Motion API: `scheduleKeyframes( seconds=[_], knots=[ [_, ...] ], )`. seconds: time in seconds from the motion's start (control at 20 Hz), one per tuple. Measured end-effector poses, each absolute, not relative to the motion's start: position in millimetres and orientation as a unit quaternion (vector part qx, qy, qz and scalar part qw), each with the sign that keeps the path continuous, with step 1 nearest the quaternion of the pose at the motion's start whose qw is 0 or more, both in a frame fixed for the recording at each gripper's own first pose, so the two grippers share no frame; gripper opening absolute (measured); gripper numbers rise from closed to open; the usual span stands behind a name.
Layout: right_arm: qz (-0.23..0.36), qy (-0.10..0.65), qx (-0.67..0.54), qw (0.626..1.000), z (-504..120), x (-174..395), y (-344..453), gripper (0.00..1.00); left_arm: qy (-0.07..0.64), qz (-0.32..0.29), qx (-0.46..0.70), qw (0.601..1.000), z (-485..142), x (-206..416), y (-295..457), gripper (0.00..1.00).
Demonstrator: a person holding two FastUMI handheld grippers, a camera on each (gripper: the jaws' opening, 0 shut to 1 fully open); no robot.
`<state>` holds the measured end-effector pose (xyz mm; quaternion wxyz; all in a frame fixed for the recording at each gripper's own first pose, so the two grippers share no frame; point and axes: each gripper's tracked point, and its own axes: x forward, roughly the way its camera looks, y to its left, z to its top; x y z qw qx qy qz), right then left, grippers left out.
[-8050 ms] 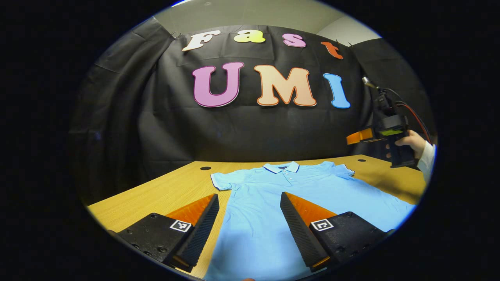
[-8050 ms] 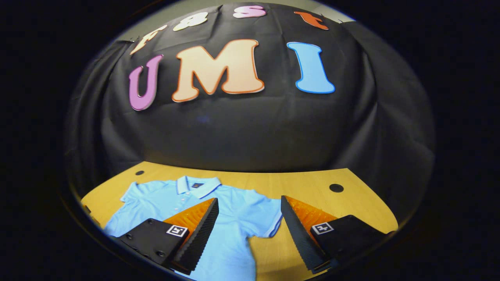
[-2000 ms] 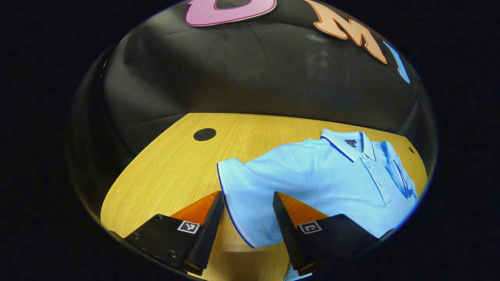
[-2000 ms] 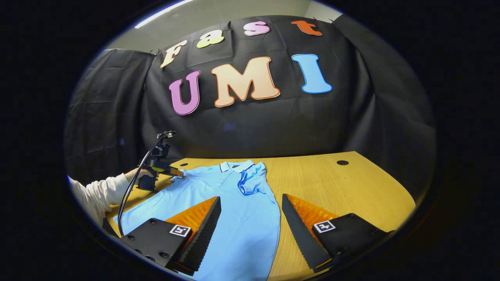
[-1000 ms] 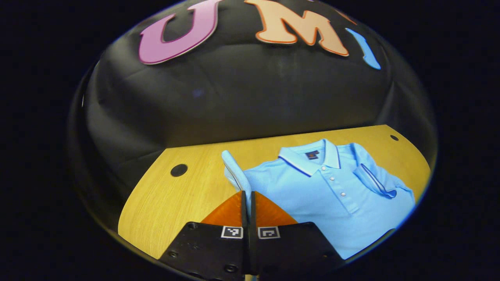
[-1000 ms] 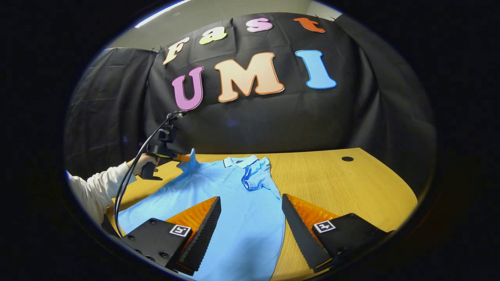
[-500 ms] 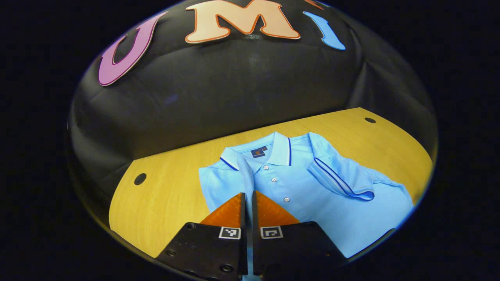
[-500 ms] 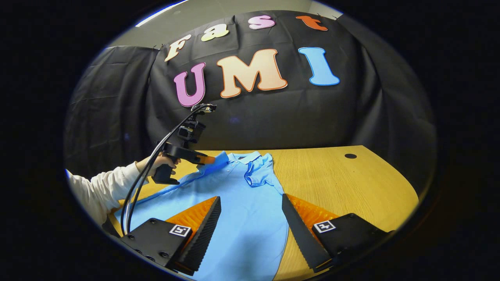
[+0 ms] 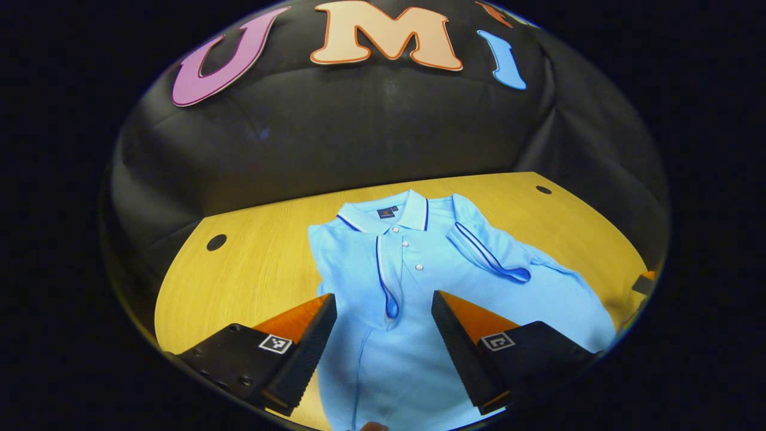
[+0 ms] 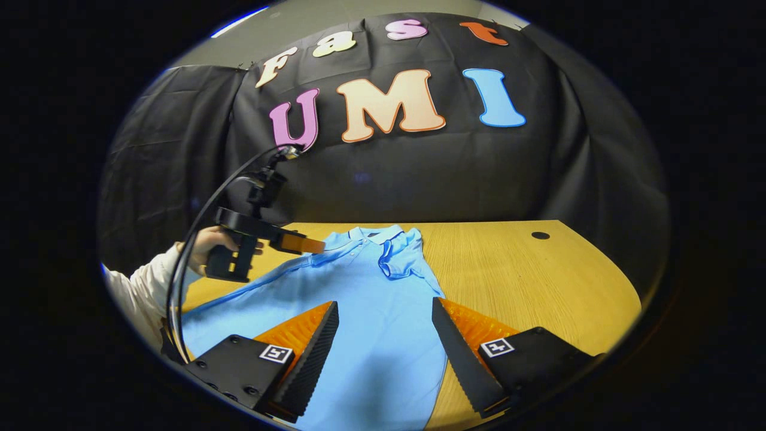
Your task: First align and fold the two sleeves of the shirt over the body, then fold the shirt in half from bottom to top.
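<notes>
In the left gripper view the left tongs are released, their two fingers spread wide with nothing between them, hovering over the upper body of the shirt. Between the fingers lies the sleeve on that side, folded inward over the chest so that its dark-trimmed edge runs down beside the row of buttons. The other sleeve is folded over the body as well, its trimmed hem lying at a slant across the chest on the far side of the buttons. The collar points toward the black cloth wall, and the shirt lies flat on the wooden bench.

In the right gripper view the right tongs are also released, fingers wide apart and holding nothing, poised above the lower part of the shirt near its side edge. Farther off in this view, the left tongs hang just above the shirt near the collar, held by a hand in a pale sleeve, with a cable looping down from the device. A folded sleeve sits bunched on the chest. The bench stretches bare beside the shirt, with a dark round hole near its far edge.
</notes>
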<state>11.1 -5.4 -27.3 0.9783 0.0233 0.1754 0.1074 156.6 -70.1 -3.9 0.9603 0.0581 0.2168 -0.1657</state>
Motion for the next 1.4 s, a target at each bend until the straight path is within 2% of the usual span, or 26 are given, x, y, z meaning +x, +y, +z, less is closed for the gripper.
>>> scheduleKeyframes(
  seconds=[0.3,0.7,0.75,0.8,0.85,1.0,1.05,1.1,1.4],
  knots=[
    [0.110,0.171,0.007,0.979,-24,-10,1,0.98,0.204,-0.152,0.073,0.964,-9,54,-21,0.97],
    [0.088,0.211,-0.004,0.974,-52,-80,-20,0.98,0.224,-0.130,0.048,0.965,-54,-67,10,0.97],
    [0.083,0.221,-0.007,0.972,-59,-89,-23,0.98,0.227,-0.128,0.045,0.964,-59,-76,9,0.97],
    [0.082,0.229,-0.013,0.970,-64,-97,-24,0.94,0.227,-0.125,0.043,0.965,-64,-85,10,0.97],
    [0.081,0.233,-0.020,0.969,-68,-104,-24,0.98,0.228,-0.123,0.041,0.965,-69,-93,10,0.97],
    [0.087,0.244,-0.029,0.966,-77,-122,-21,0.98,0.229,-0.116,0.036,0.966,-78,-115,11,0.97],
    [0.088,0.246,-0.028,0.965,-79,-126,-21,0.94,0.225,-0.114,0.033,0.967,-78,-120,11,0.98],
    [0.087,0.248,-0.027,0.964,-81,-129,-24,0.98,0.226,-0.114,0.031,0.967,-80,-123,10,0.97],
    [0.081,0.265,-0.013,0.961,-98,-139,-30,0.98,0.238,-0.123,0.023,0.963,-93,-135,-2,0.97]
  ],
)
